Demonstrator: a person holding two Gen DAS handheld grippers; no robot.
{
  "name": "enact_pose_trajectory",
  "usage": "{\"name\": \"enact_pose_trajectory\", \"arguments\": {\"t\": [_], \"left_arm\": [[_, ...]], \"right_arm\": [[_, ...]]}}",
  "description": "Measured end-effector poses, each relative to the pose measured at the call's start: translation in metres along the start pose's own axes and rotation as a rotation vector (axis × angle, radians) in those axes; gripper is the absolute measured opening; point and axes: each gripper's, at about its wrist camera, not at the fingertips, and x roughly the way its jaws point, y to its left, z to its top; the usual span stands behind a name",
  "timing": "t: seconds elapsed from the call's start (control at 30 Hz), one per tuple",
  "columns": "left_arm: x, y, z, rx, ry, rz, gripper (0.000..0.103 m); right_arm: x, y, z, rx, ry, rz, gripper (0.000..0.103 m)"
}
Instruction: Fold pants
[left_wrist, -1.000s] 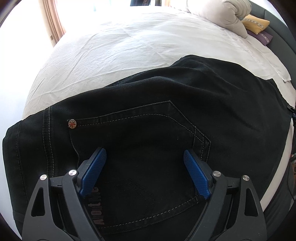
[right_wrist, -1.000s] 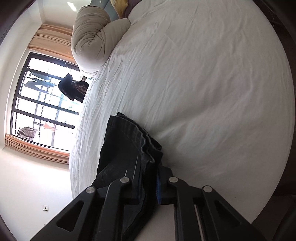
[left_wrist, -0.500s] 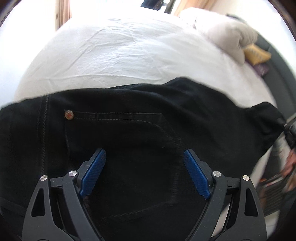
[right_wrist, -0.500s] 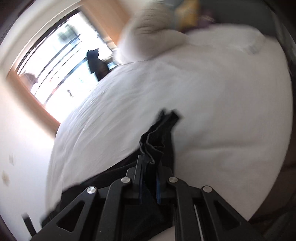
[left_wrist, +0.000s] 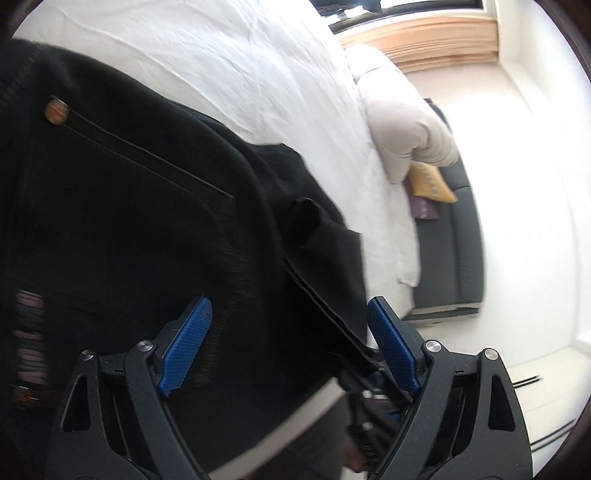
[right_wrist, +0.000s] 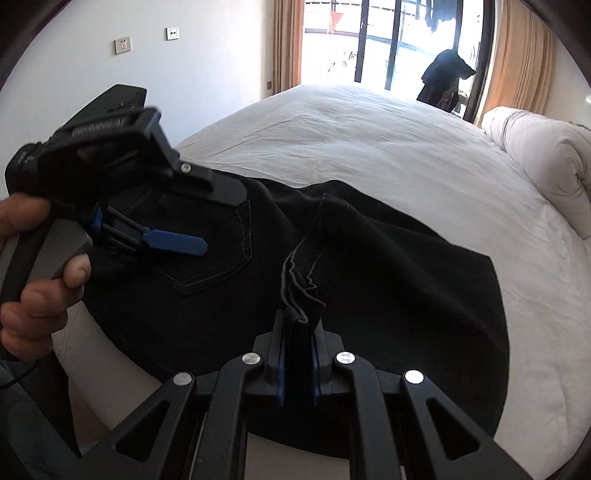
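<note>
Black pants (right_wrist: 406, 277) lie on the white bed (right_wrist: 369, 140), folded over, with a stitched back pocket (right_wrist: 221, 251) facing up. My right gripper (right_wrist: 297, 350) is shut on the bunched leg hems (right_wrist: 301, 291), holding them just above the cloth near the bed's front edge. A hand (right_wrist: 26, 266) holds my left gripper (right_wrist: 210, 218), which hovers open over the pocket, nothing between its fingers. In the left wrist view the left gripper (left_wrist: 290, 332) stands wide above the pants (left_wrist: 147, 240), near a copper rivet (left_wrist: 55, 112). A lifted fold of cloth runs down past its right pad (left_wrist: 391, 350).
A rolled pale duvet (right_wrist: 546, 162) lies at the bed's right end, beside a yellow cushion (left_wrist: 430, 182) and a dark headboard (left_wrist: 461, 240). Beyond the bed are glass doors with a dark garment (right_wrist: 443, 81) hanging there. White sheet stretches behind the pants.
My right gripper has swung the leg hems across the bed to the pocket end by the left gripper, rolling as it went. The left gripper rolled, stayed open over the pocket.
</note>
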Motion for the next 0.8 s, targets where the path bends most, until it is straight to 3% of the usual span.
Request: {"name": "enact_pose_trajectory", "arguments": {"t": [0.43, 0.47, 0.5, 0.57, 0.8], "left_arm": [[0.064, -0.025, 0.009, -0.012, 0.121, -0.014, 0.086], [0.067, -0.028, 0.009, -0.006, 0.124, -0.014, 0.076], [0.065, -0.027, 0.005, 0.004, 0.140, -0.012, 0.050], [0.074, -0.027, -0.002, 0.010, 0.160, 0.008, 0.028], [0.063, -0.014, -0.002, 0.018, 0.107, 0.119, 0.023]], "right_arm": [[-0.011, 0.023, -0.001, -0.051, -0.040, -0.052, 0.011], [-0.012, 0.026, 0.000, -0.058, -0.042, -0.052, 0.011], [-0.013, 0.029, 0.001, -0.067, -0.044, -0.053, 0.011], [-0.016, 0.037, 0.000, -0.085, -0.047, -0.049, 0.011], [-0.001, 0.055, -0.006, -0.124, -0.004, -0.038, 0.012]]}}
